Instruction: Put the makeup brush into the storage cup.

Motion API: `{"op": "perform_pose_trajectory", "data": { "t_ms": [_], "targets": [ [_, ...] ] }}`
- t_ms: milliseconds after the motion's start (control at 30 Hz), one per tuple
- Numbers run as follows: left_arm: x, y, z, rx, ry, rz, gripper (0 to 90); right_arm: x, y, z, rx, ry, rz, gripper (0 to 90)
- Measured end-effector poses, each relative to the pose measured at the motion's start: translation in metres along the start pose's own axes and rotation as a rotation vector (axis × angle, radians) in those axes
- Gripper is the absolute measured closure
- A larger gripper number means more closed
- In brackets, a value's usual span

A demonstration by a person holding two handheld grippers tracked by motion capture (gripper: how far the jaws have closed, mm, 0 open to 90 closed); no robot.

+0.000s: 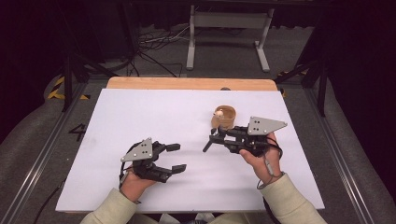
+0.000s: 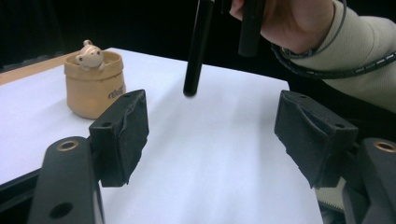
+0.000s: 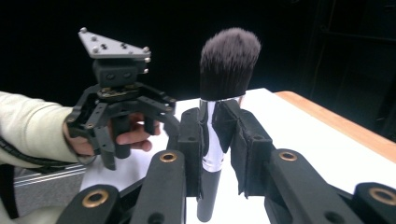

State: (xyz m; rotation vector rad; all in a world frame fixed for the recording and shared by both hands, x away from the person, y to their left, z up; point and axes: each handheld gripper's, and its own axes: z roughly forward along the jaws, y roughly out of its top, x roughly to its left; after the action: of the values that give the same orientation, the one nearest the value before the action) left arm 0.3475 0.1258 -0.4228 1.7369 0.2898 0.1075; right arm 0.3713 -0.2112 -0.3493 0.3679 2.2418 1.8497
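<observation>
the makeup brush [image 3: 224, 93] is the thing in hand here, held off the surface [image 1: 154, 112] by the right gripper, its dark bristle head up in the right gripper view and its black handle hanging down in the left gripper view.

going left to right: the left gripper [image 1: 173, 157] sits at about seven o'clock on the surface, its jaws spread with nothing between them, pointing toward three o'clock; in its own view the white sheet lies bare between the pads. then, just right of centre, the handle end of the brush pokes out toward eight o'clock from the right gripper [image 1: 223, 137], whose jaws are pinching the shiny metal ferrule just below the bristles. just beyond that gripper, at about one o'clock from the surface's middle, stands the small tan pot [image 1: 224, 116] with a little animal figure [image 2: 89, 54] on its rim, upright and apart from the brush.

judging by how things lie, the brush is secured in the right gripper alone and the left has no part in the hold. what seems left is to carry it to the pot and stand it inside; the pot looks empty apart from its figure, so that step is not yet done.

count: one brush, one pot, one figure on it, two grippers, two hands in pale sleeves, one white sheet over a wooden top.
</observation>
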Motion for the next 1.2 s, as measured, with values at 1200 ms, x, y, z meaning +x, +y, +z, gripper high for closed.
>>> {"op": "perform_pose_trajectory", "data": {
  "t_ms": [1200],
  "targets": [
    [0.009,-0.012,-0.038,0.030,0.116,-0.053,12.8,-0.079,0.038,-0.012,0.066,-0.310,0.033,75.5]
  ]
}}
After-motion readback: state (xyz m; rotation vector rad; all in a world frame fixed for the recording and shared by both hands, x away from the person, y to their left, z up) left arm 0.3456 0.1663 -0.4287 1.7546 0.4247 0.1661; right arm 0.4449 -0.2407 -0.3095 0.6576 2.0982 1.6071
